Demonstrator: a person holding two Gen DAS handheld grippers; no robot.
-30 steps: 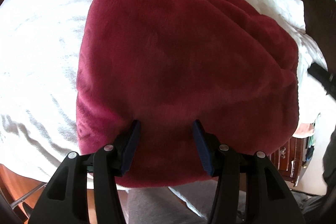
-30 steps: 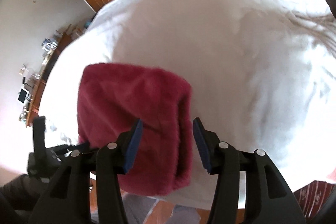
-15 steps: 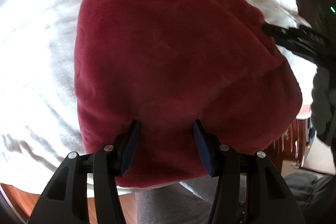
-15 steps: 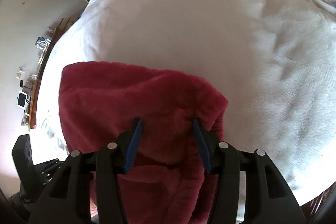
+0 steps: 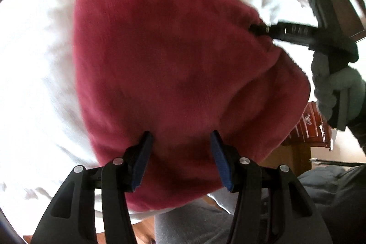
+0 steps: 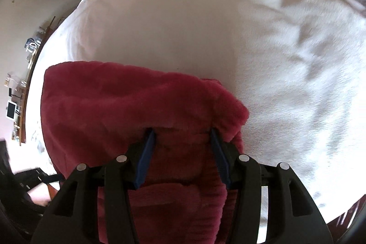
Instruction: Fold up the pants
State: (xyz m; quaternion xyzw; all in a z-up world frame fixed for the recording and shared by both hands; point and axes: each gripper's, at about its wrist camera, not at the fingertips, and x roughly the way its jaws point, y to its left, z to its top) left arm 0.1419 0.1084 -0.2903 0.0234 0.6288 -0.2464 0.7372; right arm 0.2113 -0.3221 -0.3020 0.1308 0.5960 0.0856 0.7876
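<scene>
One pair of red fleece pants [image 5: 173,74], one white bed [image 6: 205,15], two grippers, left [image 5: 180,159], right [image 6: 183,152], one gloved hand [image 5: 336,88]

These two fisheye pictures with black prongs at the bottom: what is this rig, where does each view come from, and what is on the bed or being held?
A person holds a two-finger gripper in each hand; each carries a camera looking along its fingers. One view is from the left gripper, the other from the right gripper. Both stand open over the red pants, a fleecy bundle on the white bed. In the left view, the right gripper reaches the pants' far edge, held by a gloved hand. Nothing looks clamped.
</scene>
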